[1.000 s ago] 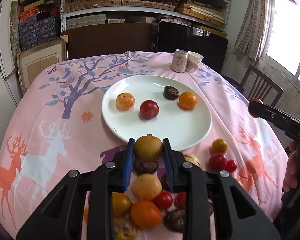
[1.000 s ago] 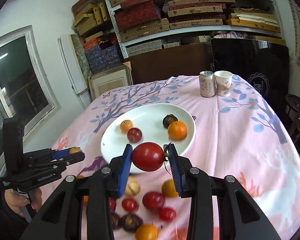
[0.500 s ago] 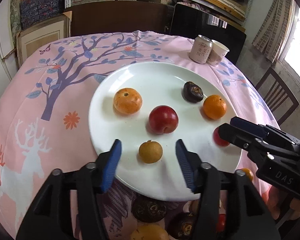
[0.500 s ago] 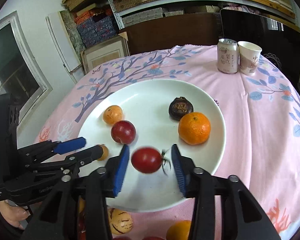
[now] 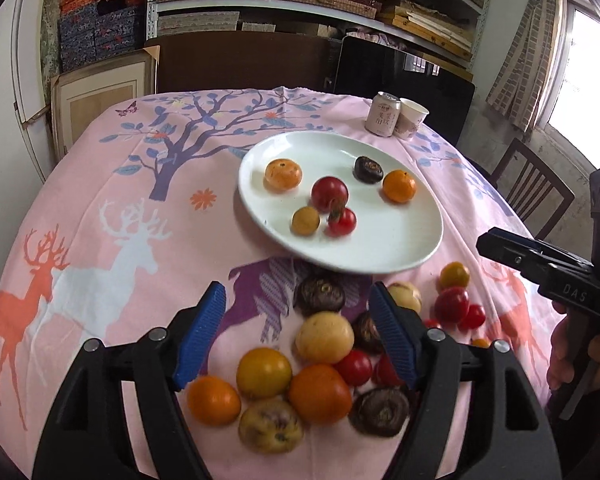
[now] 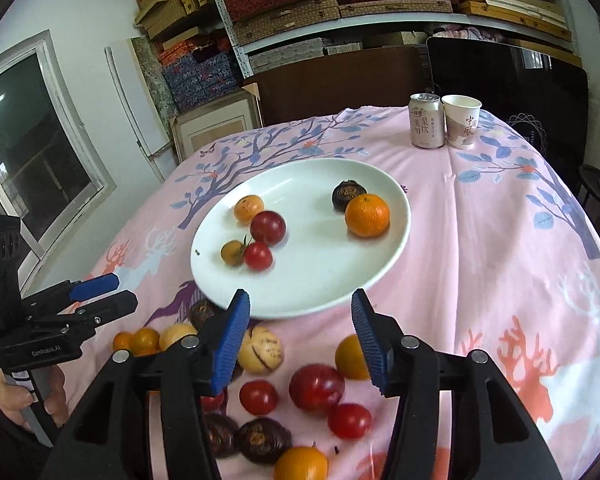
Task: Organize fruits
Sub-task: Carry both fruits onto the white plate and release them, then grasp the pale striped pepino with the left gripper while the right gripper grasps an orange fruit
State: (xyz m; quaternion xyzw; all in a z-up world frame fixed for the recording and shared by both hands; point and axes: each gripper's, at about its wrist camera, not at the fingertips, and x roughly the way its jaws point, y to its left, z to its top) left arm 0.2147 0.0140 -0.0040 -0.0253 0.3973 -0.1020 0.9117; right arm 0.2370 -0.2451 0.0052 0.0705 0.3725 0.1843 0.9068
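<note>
A white plate [image 5: 400, 248] [image 6: 320, 288] holds several fruits: a small brown-yellow fruit [image 5: 305, 220] [image 6: 232, 252], a small red tomato [image 5: 342, 222] [image 6: 257, 255], a dark red plum [image 5: 329, 193], two oranges and a dark fruit. A pile of loose fruits [image 5: 300, 380] [image 6: 284, 392] lies on the cloth in front of the plate. My left gripper [image 5: 300, 332] is open and empty above the pile. My right gripper [image 6: 300, 340] is open and empty above the plate's near rim and the pile.
A drink can [image 5: 383, 114] [image 6: 426, 126] and a paper cup [image 5: 410, 123] [image 6: 462, 126] stand at the far edge of the round table with its pink cloth [image 5: 100, 220]. A wooden chair [image 5: 532, 196] is at the right. Shelves and boxes stand behind.
Both grippers let go of their fruit on the plate, the left its brown-yellow fruit, the right its red tomato, and drew back toward the pile, jaws wide open.
</note>
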